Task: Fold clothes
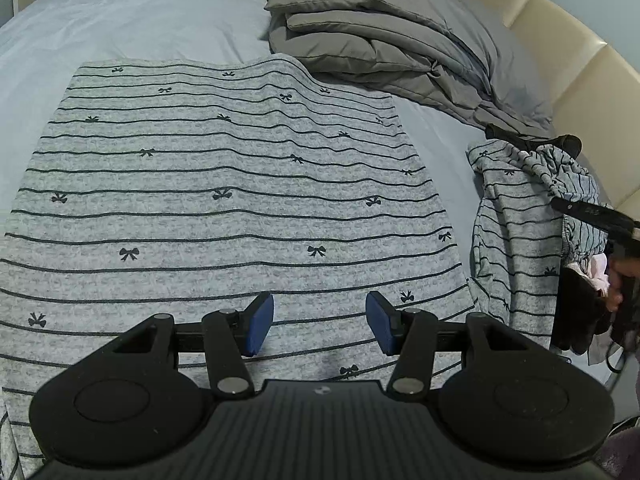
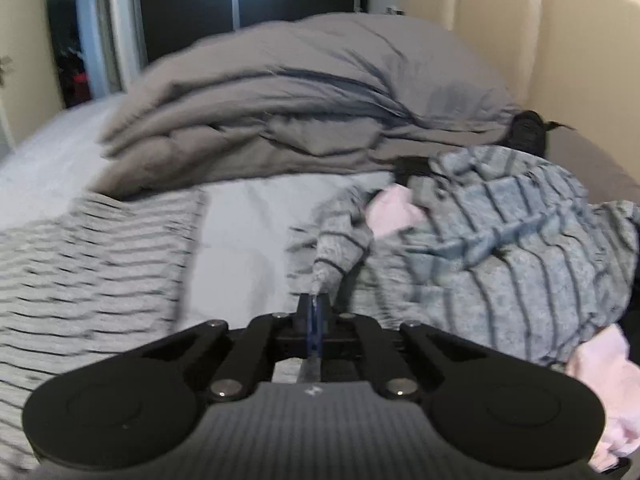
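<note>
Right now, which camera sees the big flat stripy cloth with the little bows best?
The left wrist view: the flat striped cloth lies spread out, sharp, bows visible. The right wrist view shows only a blurry part at its left.

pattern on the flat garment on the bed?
Light grey garment with thin dark stripes and small black bows; clearest in the left wrist view.

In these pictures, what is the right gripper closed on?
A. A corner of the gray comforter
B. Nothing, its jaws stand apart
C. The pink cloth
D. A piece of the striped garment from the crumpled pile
D: in the right wrist view the right gripper has its blue pads pressed together on a pulled-up point of the crumpled striped garment, while the comforter and the pink cloth lie beyond it, untouched.
</note>
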Action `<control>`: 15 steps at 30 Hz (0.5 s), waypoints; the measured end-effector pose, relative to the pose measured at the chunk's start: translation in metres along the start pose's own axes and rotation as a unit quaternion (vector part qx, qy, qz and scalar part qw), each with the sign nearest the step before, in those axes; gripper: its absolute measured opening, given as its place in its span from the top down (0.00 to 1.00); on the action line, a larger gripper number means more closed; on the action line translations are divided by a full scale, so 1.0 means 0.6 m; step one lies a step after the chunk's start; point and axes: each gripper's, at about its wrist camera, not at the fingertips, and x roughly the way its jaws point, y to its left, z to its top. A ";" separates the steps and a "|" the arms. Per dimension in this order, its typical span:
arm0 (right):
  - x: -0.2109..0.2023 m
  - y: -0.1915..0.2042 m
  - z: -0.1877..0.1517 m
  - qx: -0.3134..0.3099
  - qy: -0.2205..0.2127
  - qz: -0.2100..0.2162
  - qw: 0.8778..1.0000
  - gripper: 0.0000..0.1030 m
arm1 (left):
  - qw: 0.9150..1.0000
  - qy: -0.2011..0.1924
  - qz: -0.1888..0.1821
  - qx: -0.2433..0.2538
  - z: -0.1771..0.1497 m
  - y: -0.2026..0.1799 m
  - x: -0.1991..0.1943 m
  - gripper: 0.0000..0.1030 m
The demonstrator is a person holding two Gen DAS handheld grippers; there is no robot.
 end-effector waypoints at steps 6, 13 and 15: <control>-0.066 0.057 -0.026 -0.019 0.031 0.129 0.991 0.98 | 1.000 0.002 0.001 0.001 -0.009 0.010 -0.007 0.52; -0.114 0.189 -0.136 -0.143 0.137 0.259 0.945 0.98 | 1.000 0.006 -0.010 0.005 -0.019 0.015 -0.013 0.52; -0.115 0.219 -0.177 -0.164 0.172 0.280 0.930 0.98 | 1.000 0.009 -0.016 0.019 -0.021 0.004 -0.010 0.52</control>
